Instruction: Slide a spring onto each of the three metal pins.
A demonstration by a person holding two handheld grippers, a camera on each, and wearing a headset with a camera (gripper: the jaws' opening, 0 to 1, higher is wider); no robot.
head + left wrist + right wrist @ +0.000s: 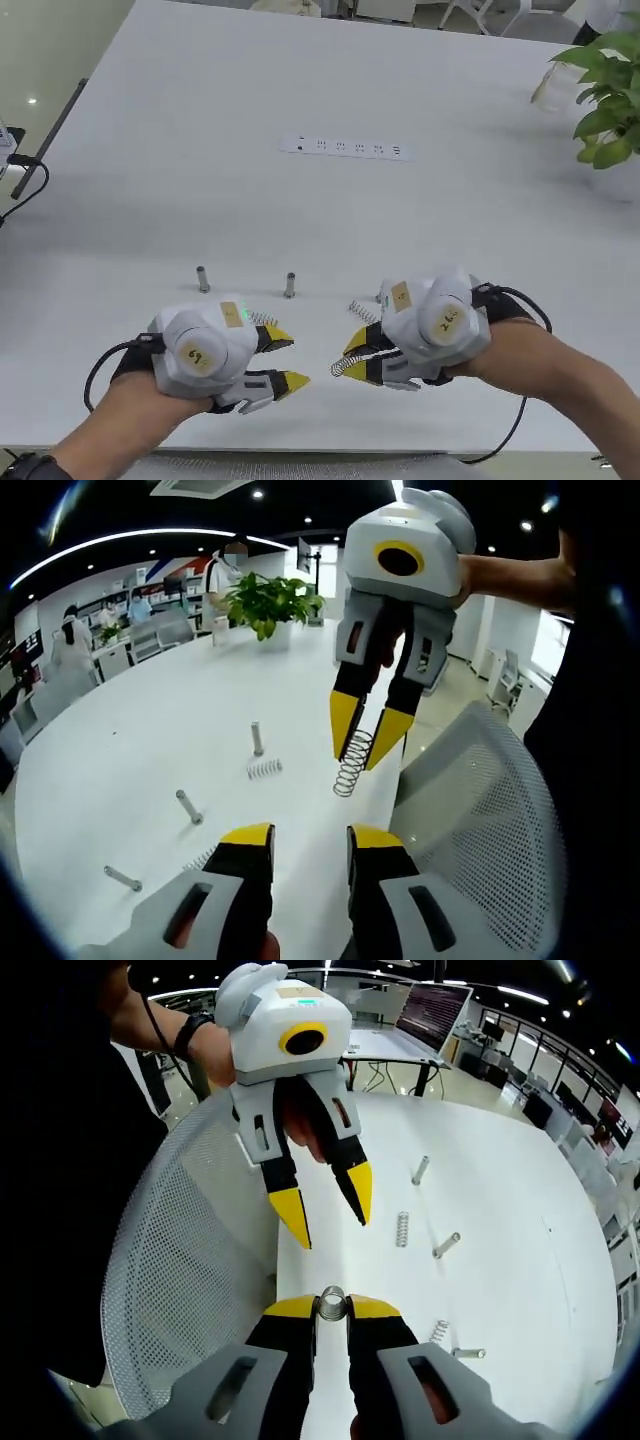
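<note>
Head view has the wide white counter [300, 90] under both hands, and nothing is threaded yet. Right claw [358, 358] is pinching the held spring [347, 366] by one end, coils poking out past the yellow tips. Left claw [290, 360] sits spread and empty, facing it.

Three pins [257, 738] [188, 806] [122, 878] stand bare in a row in the left gripper view. In the head view the nearest one is between ten and eleven o'clock of the right claw. Two loose springs lie flat on the counter, one [362, 312] at twelve o'clock of the right claw, the other [262, 318] at eleven o'clock of the left claw.

Now the danger: that grip is on the very end, so the free length can wag and snag a pin's top instead of swallowing it. Squeeze harder and the coil may pop out sideways. The pins look unanchored, I reckon, so a skewed push could topple one, and a swinging claw could send the loose springs rolling.
</note>
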